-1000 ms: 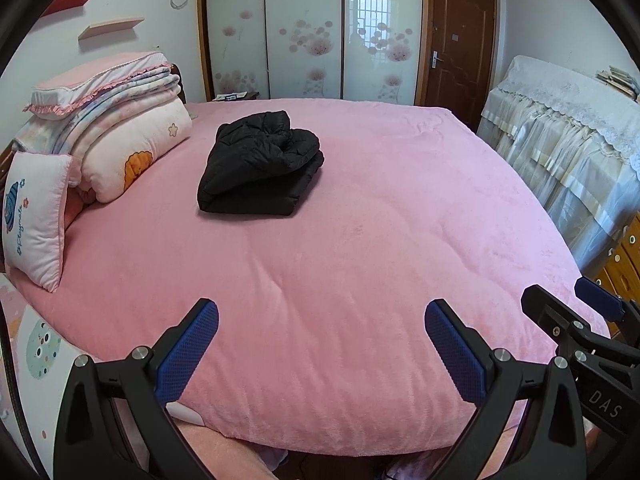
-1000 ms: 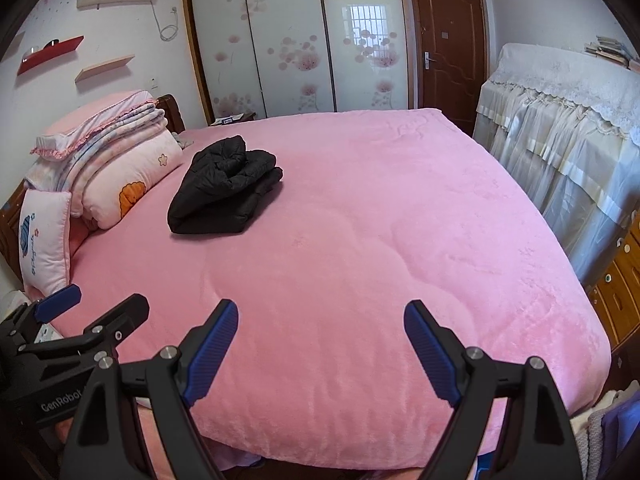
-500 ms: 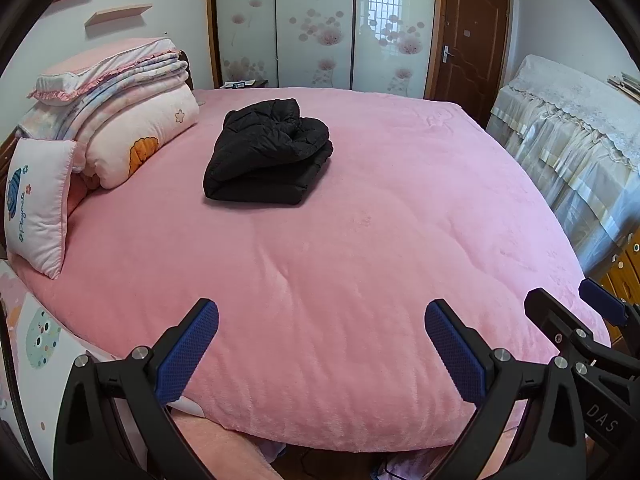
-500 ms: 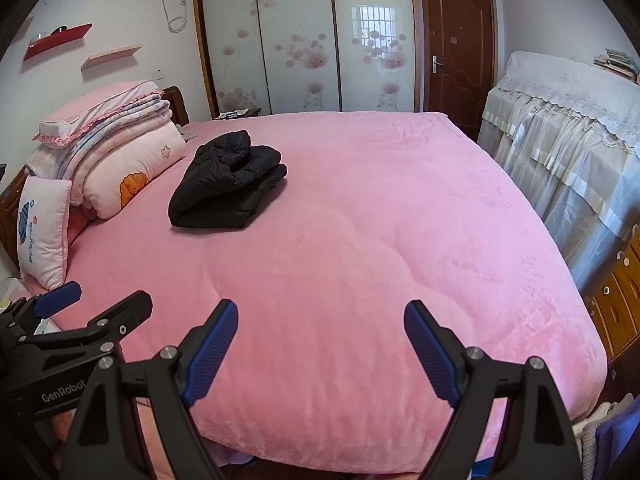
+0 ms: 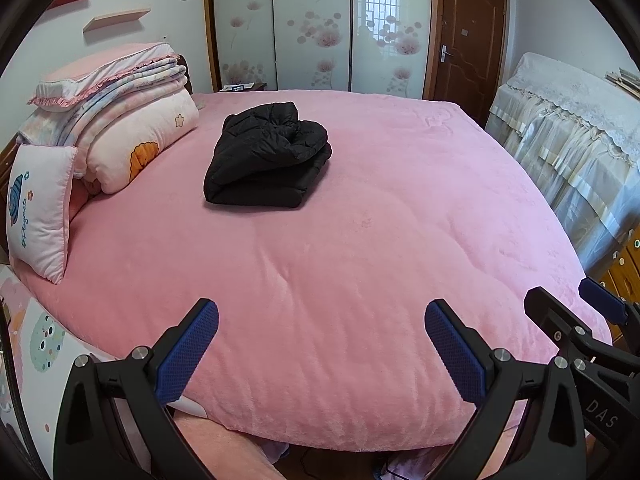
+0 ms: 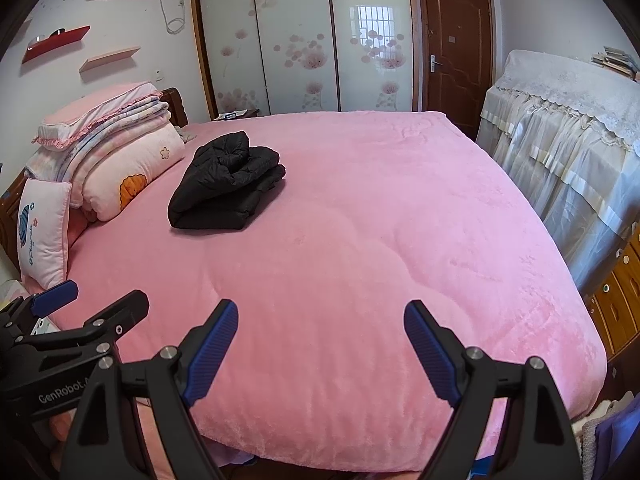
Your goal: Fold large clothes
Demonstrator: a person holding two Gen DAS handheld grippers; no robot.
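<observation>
Pink plush covers the whole bed [image 5: 360, 280], and both grippers hang over its near edge with nothing between their blue pads. The left gripper [image 5: 322, 344] stands wide open and empty, its fingers [image 5: 188, 354] well short of the black jacket [image 5: 268, 162], which lies folded in a thick bundle far ahead of them and slightly to their left. The right gripper [image 6: 320, 346] is spread just as wide and grips nothing; from it the jacket [image 6: 226, 182] lies far ahead and further to the left. Beyond the left fingers, left of the jacket and apart from it, sits a stack of folded quilts [image 5: 128, 120] with a small pillow [image 5: 40, 208] propped against them.
</observation>
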